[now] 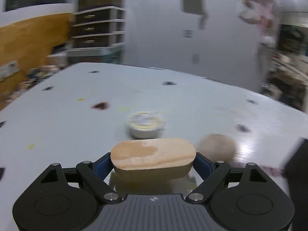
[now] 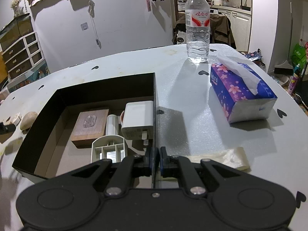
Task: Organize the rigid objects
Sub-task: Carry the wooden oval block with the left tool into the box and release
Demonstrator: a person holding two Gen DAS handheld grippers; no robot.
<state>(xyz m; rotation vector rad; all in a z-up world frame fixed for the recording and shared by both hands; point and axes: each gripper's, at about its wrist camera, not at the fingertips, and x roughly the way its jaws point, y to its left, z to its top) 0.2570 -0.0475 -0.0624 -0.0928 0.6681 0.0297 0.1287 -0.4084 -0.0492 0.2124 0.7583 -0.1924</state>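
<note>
My left gripper (image 1: 153, 160) is shut on an oval wooden block (image 1: 153, 156) and holds it just above the white table (image 1: 67, 115). A roll of tape (image 1: 145, 124) and a round stone (image 1: 217, 146) lie just beyond it. My right gripper (image 2: 155, 159) is shut on the right wall of a black open box (image 2: 154, 115). In the box lie a square wooden stamp block (image 2: 90, 128), a white charger (image 2: 137, 121), a white tube (image 2: 112, 125) and a white plastic holder (image 2: 108, 150). The stone (image 2: 28, 119) also shows left of the box.
A water bottle (image 2: 197, 27) stands at the table's far side. A purple tissue pack (image 2: 242, 92) lies right of the box. A crumpled tissue (image 2: 225, 157) lies beside my right gripper. The black box's corner (image 1: 297, 173) shows at the right of the left wrist view.
</note>
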